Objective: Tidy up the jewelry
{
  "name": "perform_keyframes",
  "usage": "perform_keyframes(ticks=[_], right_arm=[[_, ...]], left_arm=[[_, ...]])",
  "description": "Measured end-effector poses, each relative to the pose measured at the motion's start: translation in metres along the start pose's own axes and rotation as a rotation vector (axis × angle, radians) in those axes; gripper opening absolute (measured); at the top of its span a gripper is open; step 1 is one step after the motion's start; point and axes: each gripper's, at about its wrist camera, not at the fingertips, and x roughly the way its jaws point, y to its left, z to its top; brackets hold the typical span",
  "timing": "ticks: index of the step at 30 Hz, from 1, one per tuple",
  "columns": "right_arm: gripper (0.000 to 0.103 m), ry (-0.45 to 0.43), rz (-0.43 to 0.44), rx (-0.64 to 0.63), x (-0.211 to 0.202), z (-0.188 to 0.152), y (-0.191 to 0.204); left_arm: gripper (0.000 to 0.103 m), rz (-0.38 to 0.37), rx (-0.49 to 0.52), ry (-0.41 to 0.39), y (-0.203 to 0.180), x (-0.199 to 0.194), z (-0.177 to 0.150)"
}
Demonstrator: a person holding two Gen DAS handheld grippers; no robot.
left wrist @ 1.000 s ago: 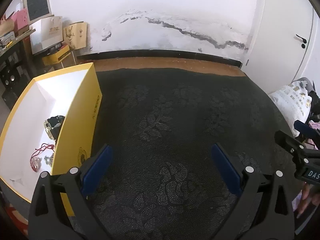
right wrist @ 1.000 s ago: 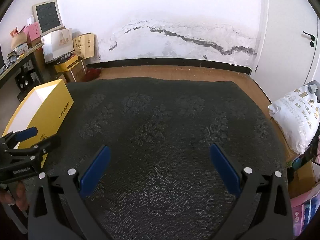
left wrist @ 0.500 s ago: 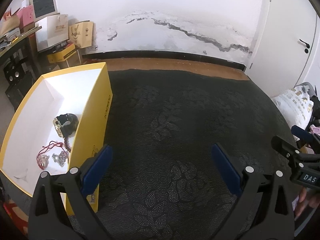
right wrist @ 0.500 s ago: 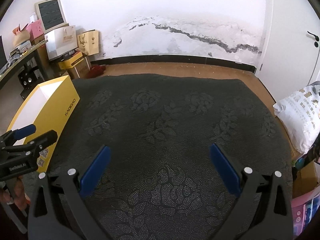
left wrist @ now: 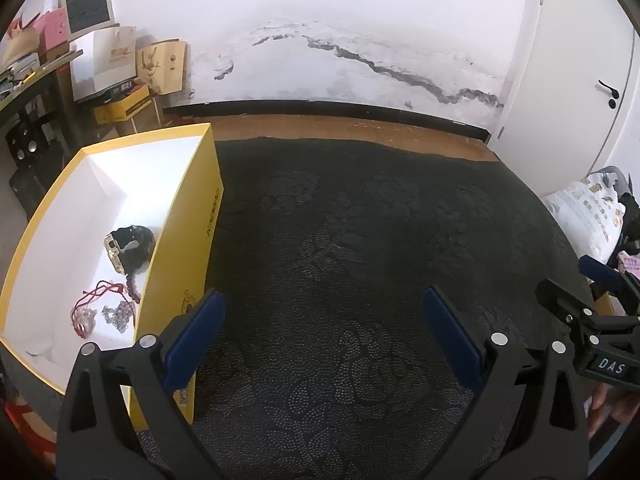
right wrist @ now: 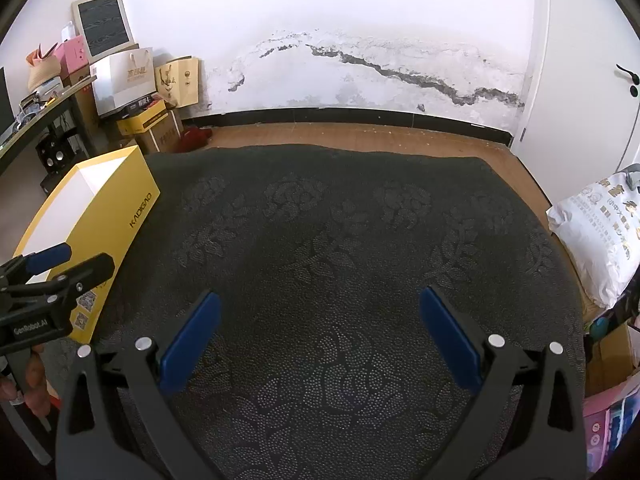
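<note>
The left gripper (left wrist: 322, 330) hangs above the dark floral-embossed cloth (left wrist: 360, 240) with its blue-padded fingers spread wide and nothing between them; the right gripper (right wrist: 318, 330) is likewise wide apart and empty, hovering over the same bare cloth. The jewelry sits to the left of the left gripper and a little ahead of it, inside the open yellow box (left wrist: 188, 216) with its white lining: a black watch with a gold-coloured case (left wrist: 126, 246) farthest forward, a dark red bead bracelet (left wrist: 134, 288) partly hidden behind the box wall, a red cord necklace (left wrist: 90, 306) and a small silver chain piece (left wrist: 116, 314) closest to the fingers. With no pieces visible on the cloth, the collecting looks largely or wholly finished, and both tools seem held clear in a resting posture rather than aimed at anything. The box stands at the cloth's left edge, probably so the left tool can drop pieces in easily. Its side reads "KADIGAO" in the right wrist view; the right tool's body shows "DAS", the left tool's "GenRobot.AI". A white printed sack (right wrist: 596, 232) lies to the right, its lettering too small to read.
</note>
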Motion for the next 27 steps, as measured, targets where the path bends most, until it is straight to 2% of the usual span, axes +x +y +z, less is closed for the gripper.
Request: perform_keyframes(ticks=[14,27], right_arm=[[0.096,-0.001,-0.002,0.001,-0.001,-0.001,-0.001],[0.096,0.001,-0.004,0.0,-0.001,-0.003,-0.002]], left_arm=[[0.097,0.01,0.052,-0.019,-0.011,-0.001,0.0],[0.097,0.037,0.05,-0.019,-0.011,-0.001,0.0]])
